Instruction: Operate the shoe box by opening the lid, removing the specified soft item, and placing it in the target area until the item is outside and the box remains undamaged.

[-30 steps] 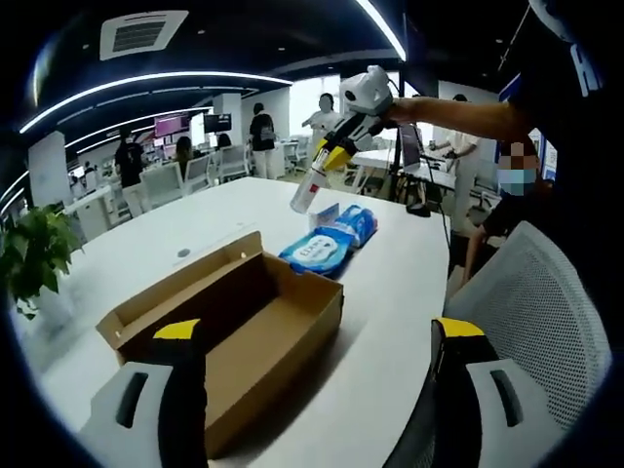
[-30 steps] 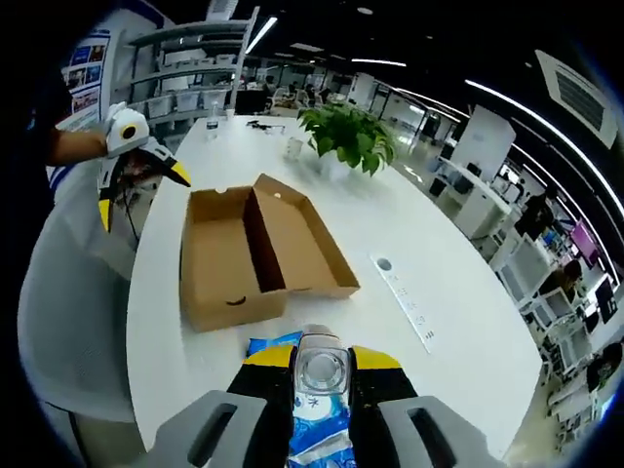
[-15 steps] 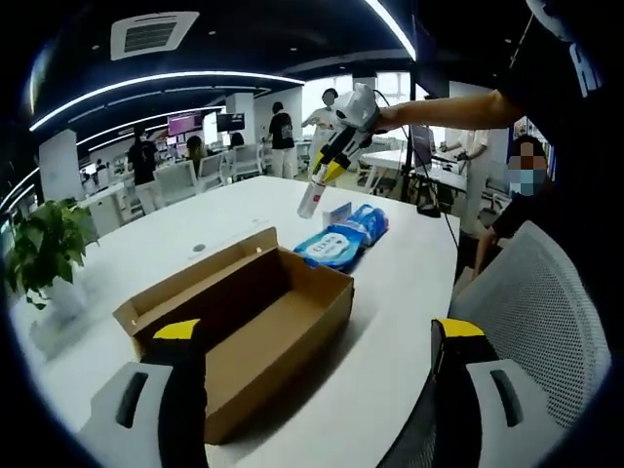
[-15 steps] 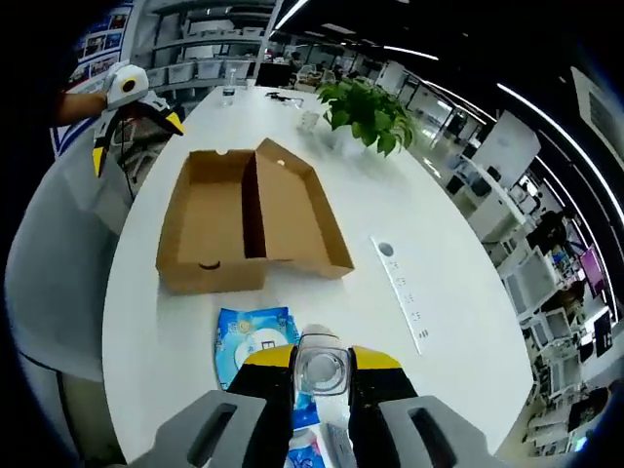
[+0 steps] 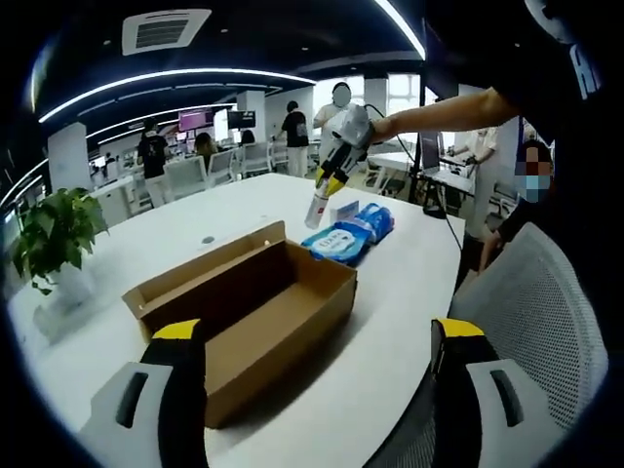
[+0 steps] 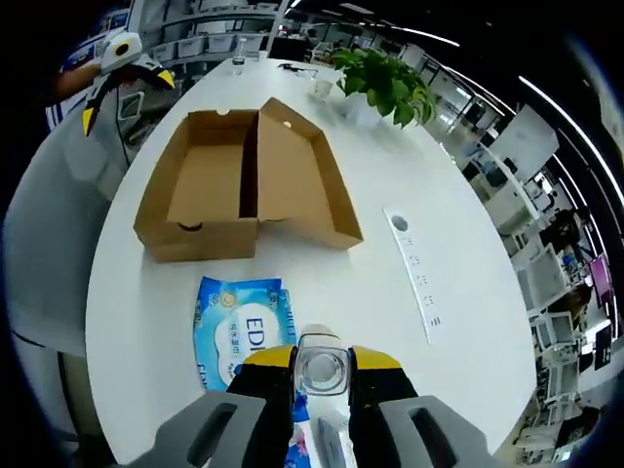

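My right tongs (image 6: pixel 321 375) are clamping what looks like a small clear bottle (image 6: pixel 321 368); left tongs (image 5: pixel 310 380) are gaping. The wipes pack (image 6: pixel 237 327) is lying beside the opened shoe box (image 6: pixel 244 185): soft, light, best pinched mid-edge.

The left gripper (image 5: pixel 310 390) is held low with its fingers (image 5: pixel 181 385) spread wide apart, nothing between them. The right gripper (image 5: pixel 330 185) is raised on an outstretched arm (image 5: pixel 439 105), pointing downward, its fingers (image 6: pixel 268 375) closed on a clear bottle (image 6: pixel 321 368).
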Motion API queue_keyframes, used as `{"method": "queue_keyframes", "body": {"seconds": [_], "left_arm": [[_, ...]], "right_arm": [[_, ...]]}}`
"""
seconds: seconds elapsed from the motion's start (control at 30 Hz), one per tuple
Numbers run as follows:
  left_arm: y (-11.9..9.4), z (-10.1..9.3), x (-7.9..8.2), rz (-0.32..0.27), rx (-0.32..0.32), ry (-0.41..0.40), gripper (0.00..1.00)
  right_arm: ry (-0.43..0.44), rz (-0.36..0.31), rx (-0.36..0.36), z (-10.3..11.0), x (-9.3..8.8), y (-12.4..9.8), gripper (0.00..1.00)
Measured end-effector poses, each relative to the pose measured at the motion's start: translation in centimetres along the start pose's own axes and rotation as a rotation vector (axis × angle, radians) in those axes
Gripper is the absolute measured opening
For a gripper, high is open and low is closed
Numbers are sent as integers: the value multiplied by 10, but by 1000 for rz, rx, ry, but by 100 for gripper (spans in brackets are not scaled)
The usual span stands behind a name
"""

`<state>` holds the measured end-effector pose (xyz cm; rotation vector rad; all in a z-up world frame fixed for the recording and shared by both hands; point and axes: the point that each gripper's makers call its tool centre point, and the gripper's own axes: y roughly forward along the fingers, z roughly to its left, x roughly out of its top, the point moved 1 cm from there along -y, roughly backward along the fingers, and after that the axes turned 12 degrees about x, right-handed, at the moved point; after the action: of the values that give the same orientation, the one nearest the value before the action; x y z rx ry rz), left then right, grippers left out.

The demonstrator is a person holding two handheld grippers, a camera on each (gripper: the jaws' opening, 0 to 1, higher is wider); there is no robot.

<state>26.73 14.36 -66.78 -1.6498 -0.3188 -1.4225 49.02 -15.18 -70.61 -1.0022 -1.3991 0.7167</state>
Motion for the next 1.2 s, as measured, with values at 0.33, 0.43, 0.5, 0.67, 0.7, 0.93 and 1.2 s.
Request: {"method": "queue_keyframes", "body": {"seconds": [0.33, 0.43, 0.5, 0.67, 0.7, 0.93, 1.2], "left_arm": [[-7, 8, -5, 12, 33, -8, 100], [-9, 10, -6, 12, 41, -15, 100], [-10, 11, -6, 16, 44, -15, 100], [-11, 14, -7, 15, 52, -21, 100], [-11, 15, -6, 13, 52, -26, 100], [-11, 15, -9, 19, 53, -38, 100], [-10, 17, -10, 21, 57, -49, 100]], "right_arm": [[-17, 53, 26, -9, -10, 20, 16], [-21, 71, 38, -10, -14, 26, 16], [-21, 86, 50, -10, -16, 29, 16], [-35, 114, 74, -10, -19, 37, 16], [-47, 99, 69, -12, -16, 37, 16], [-51, 131, 132, -14, -15, 37, 16], [-83, 154, 183, -18, -14, 39, 17]]}}
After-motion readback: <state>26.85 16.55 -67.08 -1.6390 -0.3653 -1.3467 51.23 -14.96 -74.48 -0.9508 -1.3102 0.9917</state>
